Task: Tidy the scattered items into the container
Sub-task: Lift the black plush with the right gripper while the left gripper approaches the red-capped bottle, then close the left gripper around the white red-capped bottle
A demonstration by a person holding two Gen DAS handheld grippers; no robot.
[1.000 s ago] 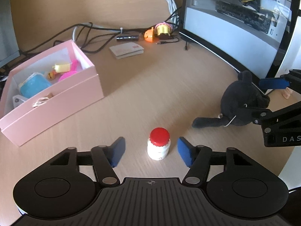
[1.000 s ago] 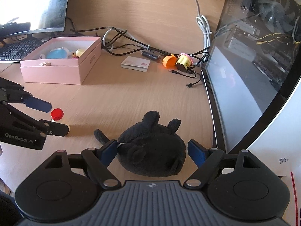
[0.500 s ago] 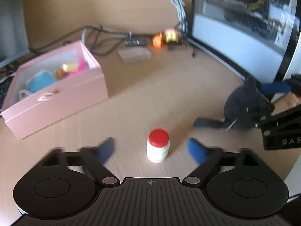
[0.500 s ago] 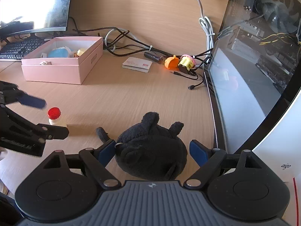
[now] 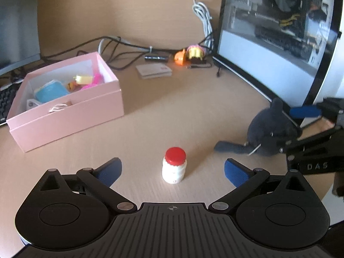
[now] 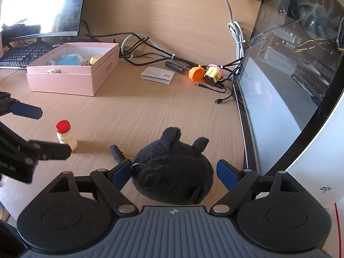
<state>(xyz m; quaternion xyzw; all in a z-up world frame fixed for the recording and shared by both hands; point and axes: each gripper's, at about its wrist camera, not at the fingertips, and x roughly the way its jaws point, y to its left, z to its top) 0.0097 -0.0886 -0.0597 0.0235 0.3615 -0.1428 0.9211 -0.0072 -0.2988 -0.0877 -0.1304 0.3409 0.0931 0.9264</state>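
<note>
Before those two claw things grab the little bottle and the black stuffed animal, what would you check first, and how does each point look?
1. Bottle upright, red cap on: ok.
2. Bottle centred between the left gripper fingers: ok. The fingers are opening, with clear gaps on both sides.
3. Plush toy between the right gripper fingers: ok. The left finger looks to be at the fur; the right one stands clear.
4. Firm grip on the plush: not ok, it is not yet squeezed.
5. Room in the pink box for both: cannot tell. It is open, with several items inside already.
6. Bare desk between bottle and box: ok.
</note>
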